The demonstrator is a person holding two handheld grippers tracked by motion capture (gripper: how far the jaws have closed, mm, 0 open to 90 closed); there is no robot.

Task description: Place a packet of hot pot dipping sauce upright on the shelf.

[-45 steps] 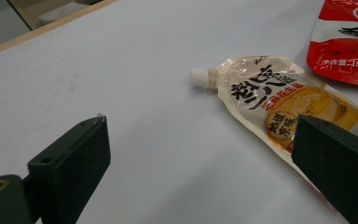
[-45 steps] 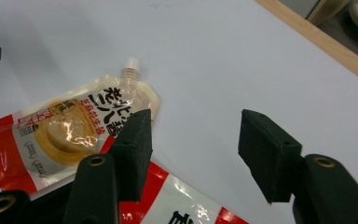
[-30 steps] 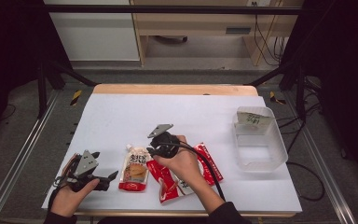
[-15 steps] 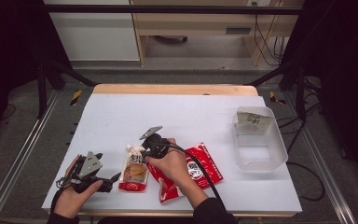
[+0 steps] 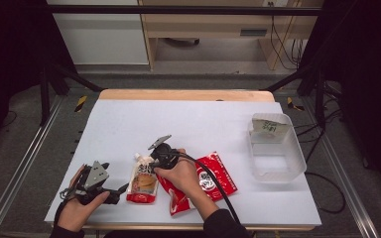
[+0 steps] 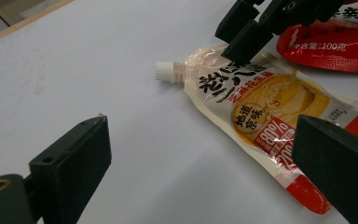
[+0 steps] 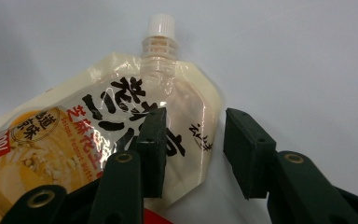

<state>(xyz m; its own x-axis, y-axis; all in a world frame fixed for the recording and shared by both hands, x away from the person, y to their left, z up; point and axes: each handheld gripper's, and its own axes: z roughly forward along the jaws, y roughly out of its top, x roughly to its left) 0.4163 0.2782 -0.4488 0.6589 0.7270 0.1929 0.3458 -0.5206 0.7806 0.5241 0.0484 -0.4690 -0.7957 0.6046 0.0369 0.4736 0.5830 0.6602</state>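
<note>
A cream spouted sauce pouch (image 5: 143, 181) with a white cap and a red bottom lies flat near the table's front edge. My right gripper (image 5: 150, 161) is down at the pouch's top. In the right gripper view it (image 7: 193, 149) is open and straddles the upper corner of the pouch (image 7: 121, 121): one jaw over the printed face, the other over bare table. My left gripper (image 5: 120, 190) lies left of the pouch and points at it. Its jaws (image 6: 200, 135) are wide open with nothing gripped. The left gripper view also has the pouch (image 6: 261, 102) and the right gripper (image 6: 249, 35).
Two red snack packets (image 5: 216, 176) lie right of the pouch, partly under the right forearm. A clear plastic bin (image 5: 297, 158) stands at the right with a small packet (image 5: 269, 126) inside. The white tabletop (image 5: 188, 119) stretches back to a wooden edge.
My right gripper has moved left and down, from above the red packets to the top of the pouch. The left gripper has stayed put.
</note>
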